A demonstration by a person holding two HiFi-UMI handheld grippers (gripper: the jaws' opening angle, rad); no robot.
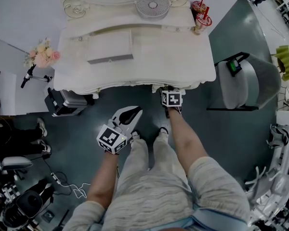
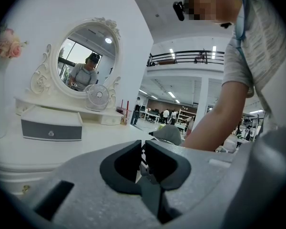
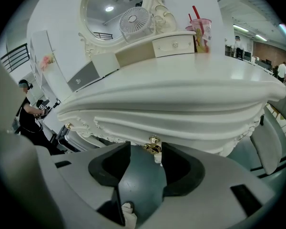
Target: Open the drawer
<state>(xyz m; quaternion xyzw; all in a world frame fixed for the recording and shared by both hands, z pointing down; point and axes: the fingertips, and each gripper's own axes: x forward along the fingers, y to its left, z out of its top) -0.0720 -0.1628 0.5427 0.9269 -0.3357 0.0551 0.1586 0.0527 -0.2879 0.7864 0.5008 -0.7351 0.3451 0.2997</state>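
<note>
1. Two risks stood out. The right claw [image 3: 146, 148] hung wide open with the gold knob [image 3: 153, 146] just at its tips. The knob sat nearer the right-hand pad and, as far as I could tell, touched neither. Closing off-centre could let the small rounded knob slip out sideways.
2. Pulling downward rather than straight out could jam the drawer [image 3: 128, 130] (it sat shut under the front lip of the dressing table [image 3: 195, 80]) or scrape the carved edge.
3. The left claw [image 2: 143, 145] was clenched on nothing and held well away, so nothing would steady the table if the drawer stuck.
4. The knob looked like polished metal, hard and slippery. The table was glossy white, with ribbed mouldings and scalloped trim. The claw pads were dark, matt and curved.
</note>
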